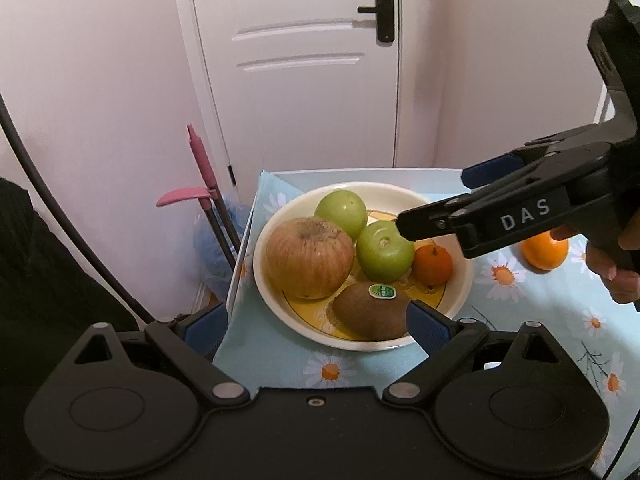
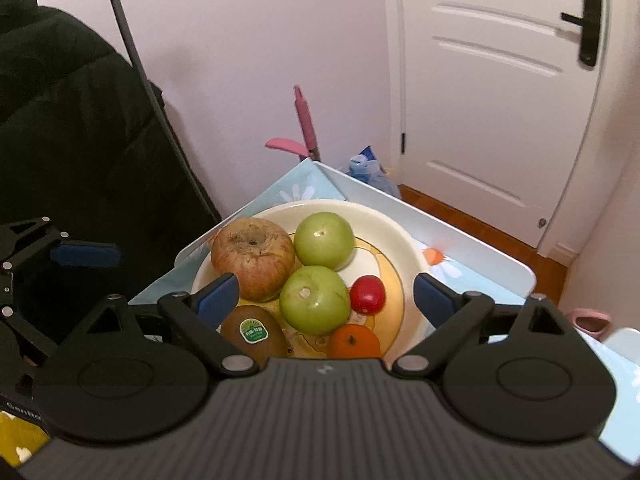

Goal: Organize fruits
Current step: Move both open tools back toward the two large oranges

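A pink-handled tool (image 2: 305,120) and a blue bag (image 2: 370,172) stand by the white door (image 2: 492,80) behind the counter (image 2: 460,236), and a loose orange (image 1: 545,251) lies on its daisy-print cloth (image 1: 520,320) beside the plate (image 2: 404,240). The plate holds a russet apple (image 2: 253,258), two green apples (image 2: 324,240), a small red fruit (image 2: 367,294), a tangerine (image 2: 354,341) and a stickered kiwi (image 2: 253,334). The right hand-held gripper (image 2: 325,292) stands wide open and empty above them; the left hand-held gripper (image 1: 316,326) is open and empty too.
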Tool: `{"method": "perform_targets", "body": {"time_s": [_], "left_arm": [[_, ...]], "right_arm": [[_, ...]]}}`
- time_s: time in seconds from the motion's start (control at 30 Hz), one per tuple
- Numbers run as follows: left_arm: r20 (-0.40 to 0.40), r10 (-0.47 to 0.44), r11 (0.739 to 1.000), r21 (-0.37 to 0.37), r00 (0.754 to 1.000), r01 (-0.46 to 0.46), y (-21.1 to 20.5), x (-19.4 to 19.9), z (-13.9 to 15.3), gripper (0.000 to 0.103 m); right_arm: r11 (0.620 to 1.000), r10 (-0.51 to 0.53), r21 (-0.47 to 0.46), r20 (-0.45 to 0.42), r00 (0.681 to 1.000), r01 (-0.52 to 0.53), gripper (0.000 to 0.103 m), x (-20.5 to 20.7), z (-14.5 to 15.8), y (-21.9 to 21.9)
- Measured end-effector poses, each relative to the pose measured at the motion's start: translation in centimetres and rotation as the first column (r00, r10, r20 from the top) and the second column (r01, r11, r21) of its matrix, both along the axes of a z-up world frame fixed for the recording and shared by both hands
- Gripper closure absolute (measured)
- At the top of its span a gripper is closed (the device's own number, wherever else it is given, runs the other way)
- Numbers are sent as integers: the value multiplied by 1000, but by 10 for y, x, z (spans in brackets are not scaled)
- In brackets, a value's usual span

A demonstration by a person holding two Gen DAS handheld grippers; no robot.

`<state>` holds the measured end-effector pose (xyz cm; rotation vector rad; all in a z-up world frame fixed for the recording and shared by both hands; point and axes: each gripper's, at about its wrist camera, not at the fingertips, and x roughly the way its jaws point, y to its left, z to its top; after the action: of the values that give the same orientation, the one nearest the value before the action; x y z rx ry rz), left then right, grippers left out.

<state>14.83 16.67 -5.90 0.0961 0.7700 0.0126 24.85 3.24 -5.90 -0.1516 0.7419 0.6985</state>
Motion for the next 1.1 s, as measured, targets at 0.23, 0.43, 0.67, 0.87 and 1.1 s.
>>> {"method": "perform_targets", "body": {"time_s": [0.23,0.43,0.67,0.87,1.1], "left_arm": [[48,-52,999,8,998,51,-6,-11,19,5],[84,-110,994,7,990,110,-10,-22,36,5],[124,-207,978,0,970,209,-21,-33,49,2],[135,-296,954,8,945,298,-41,-28,51,1],[129,-357,933,11,925,359,-82,-15,49,1]], "right_arm": [[996,-89,23,28,996,88,0,-27,23,-20],[978,-205,47,45,978,203,0,-61,45,-40],[927,-373,62,57,926,370,0,-103,57,-71],[860,-509,42,57,859,508,0,-132,57,-114],[777,-629,21,31,776,629,0,-145,49,-177]]}}
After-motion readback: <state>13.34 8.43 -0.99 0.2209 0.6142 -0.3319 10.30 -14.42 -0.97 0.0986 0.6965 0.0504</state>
